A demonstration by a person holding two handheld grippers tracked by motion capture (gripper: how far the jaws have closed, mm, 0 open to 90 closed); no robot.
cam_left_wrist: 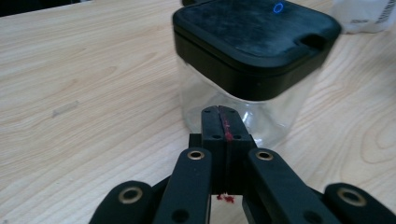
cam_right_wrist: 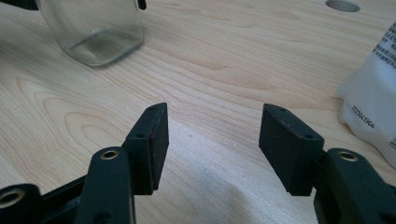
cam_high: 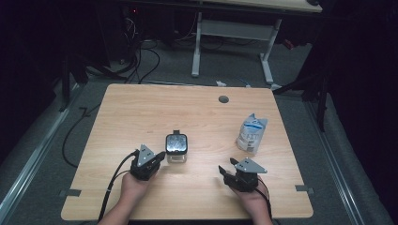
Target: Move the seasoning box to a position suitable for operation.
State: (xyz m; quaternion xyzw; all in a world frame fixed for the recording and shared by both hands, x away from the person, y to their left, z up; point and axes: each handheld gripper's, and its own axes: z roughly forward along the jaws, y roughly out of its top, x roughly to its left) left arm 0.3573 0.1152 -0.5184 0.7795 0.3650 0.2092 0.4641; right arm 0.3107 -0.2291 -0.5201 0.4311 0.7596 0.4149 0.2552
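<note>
While two tools (cam_high: 162,155) (cam_high: 226,167) rest — one jar (cam_high: 176,147), one pouch (cam_high: 251,133).

The high view is looking forward and down from above the person's side of the pale wooden table (cam_high: 141,108), taking in the whole top, with the clear square glass jar with a black lid (cam_high: 176,147) sitting near its middle. The left gripper view is riding low and facing that jar (cam_left_wrist: 247,56) from very close, its lid looming just beyond the jaws. The right gripper view is hovering just above the wood, farther from the jar (cam_right_wrist: 95,30), which is showing at its upper left (cut off by the frame). All three views are sharing the jar; the white crinkled plastic pouch (cam_high: 251,133) to the jar's right is appearing (cam_right_wrist: 373,102) in both too.
</note>
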